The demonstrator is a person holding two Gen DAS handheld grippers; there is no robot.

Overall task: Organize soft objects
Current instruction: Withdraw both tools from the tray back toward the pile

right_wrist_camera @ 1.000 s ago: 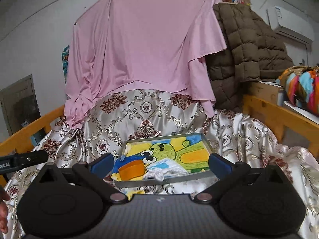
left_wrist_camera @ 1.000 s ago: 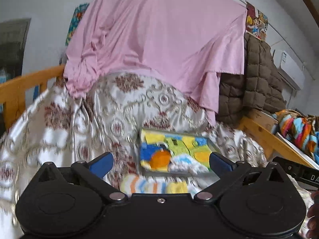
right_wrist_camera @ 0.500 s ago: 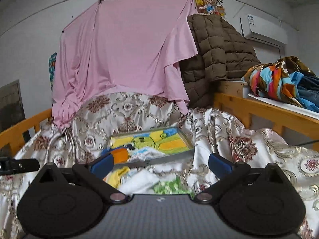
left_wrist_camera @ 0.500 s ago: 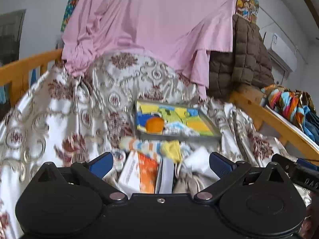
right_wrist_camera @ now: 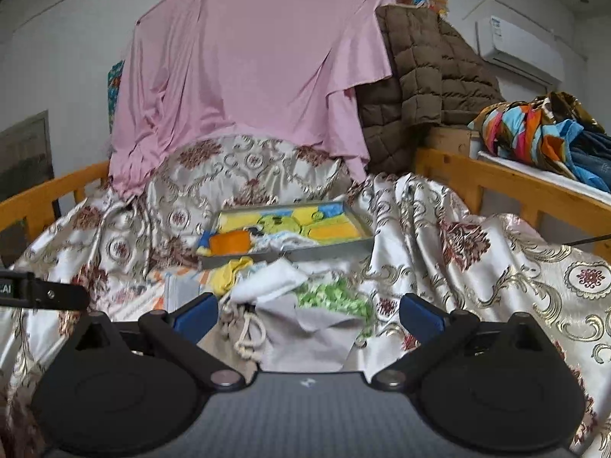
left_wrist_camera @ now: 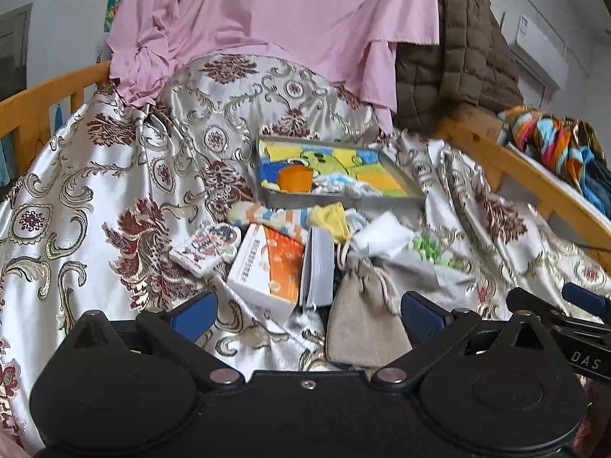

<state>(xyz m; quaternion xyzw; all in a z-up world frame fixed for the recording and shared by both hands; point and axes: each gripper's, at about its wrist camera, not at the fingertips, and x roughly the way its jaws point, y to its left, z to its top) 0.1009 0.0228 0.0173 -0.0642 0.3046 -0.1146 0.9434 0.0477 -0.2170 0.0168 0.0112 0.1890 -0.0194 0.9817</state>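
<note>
A heap of small items lies on the patterned bedspread. A beige drawstring pouch sits nearest, between the fingertips of my open left gripper. Behind it are a white and orange box, a striped sock, a yellow cloth and a white cloth. A grey cloth and a green patterned cloth lie in front of my open right gripper. Further back, a metal tray with a cartoon bottom holds an orange item and a pale cloth.
Wooden bed rails run along both sides. A pink sheet and a brown quilted jacket hang at the back. Colourful folded clothes lie on a shelf to the right. A sticker card sits left of the box.
Both grippers have tipped downward and drawn back, bringing the heap of items in front of the tray into view. Both stay open.
</note>
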